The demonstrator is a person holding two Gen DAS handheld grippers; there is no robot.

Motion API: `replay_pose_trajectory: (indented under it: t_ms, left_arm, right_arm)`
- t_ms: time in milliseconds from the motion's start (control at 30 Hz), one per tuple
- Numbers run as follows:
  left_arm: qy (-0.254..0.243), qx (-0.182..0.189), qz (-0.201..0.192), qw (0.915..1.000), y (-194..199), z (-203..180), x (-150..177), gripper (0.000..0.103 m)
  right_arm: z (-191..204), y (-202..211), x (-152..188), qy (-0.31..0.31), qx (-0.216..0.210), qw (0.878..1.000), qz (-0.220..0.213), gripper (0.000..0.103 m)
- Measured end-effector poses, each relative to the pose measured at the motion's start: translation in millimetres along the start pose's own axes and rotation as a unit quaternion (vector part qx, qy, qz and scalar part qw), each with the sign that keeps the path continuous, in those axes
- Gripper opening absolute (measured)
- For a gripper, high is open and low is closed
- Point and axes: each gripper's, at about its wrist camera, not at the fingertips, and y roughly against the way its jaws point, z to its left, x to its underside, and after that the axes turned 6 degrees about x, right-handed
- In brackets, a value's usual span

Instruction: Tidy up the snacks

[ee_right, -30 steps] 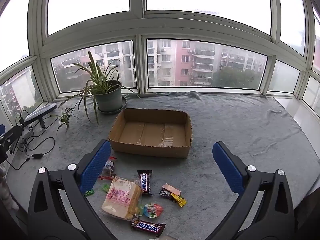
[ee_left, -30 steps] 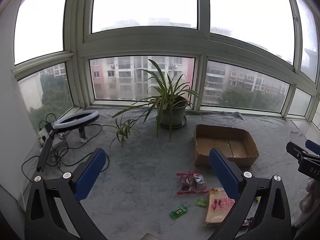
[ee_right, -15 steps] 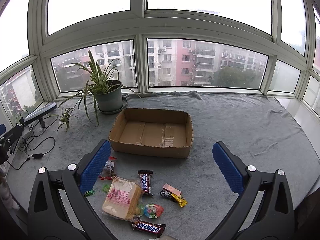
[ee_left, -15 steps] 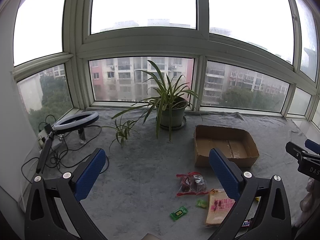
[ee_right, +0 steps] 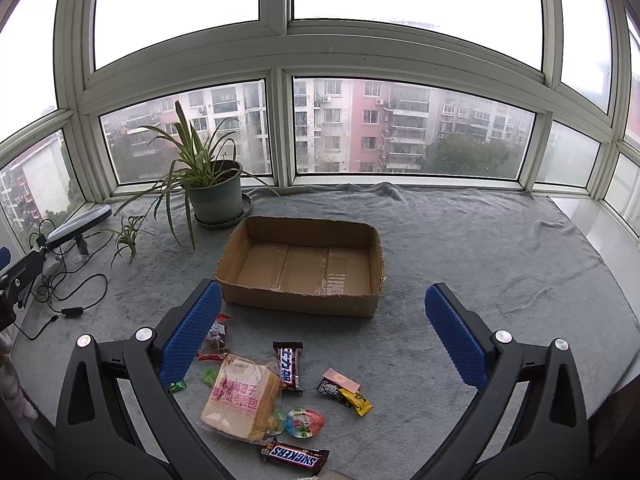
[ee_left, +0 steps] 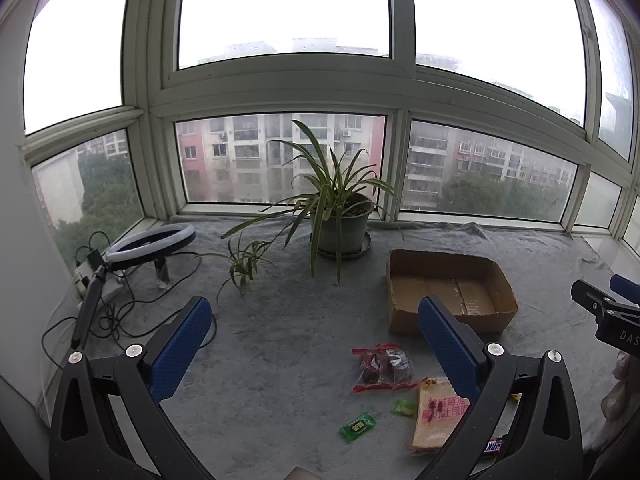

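The snacks are all loose on the grey blanket just in front of the shallow empty brown cardboard box: a clear-bagged sliced bread loaf with pink print, a brown Snickers bar, and smaller wrappers. Both the right gripper and the left gripper hang wide open, holding nothing. I'd go for the bread first and pinch it lightly. The left view mostly shows the white ring light; the right one sees the box floor.

At my frame's centre sits the cardboard box; snacks lie below it, the potted plant at upper left.
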Motion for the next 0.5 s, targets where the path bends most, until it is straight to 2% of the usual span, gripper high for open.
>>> replay_pose_trajectory:
  t_ms: [500]
  left_arm:
    - [-0.004, 0.005, -0.001, 1.0000, 0.8, 0.2, 0.5, 0.102]
  right_arm:
    - [1.7, -0.6, 0.3, 0.001, 0.001, 1.000, 0.000, 0.103]
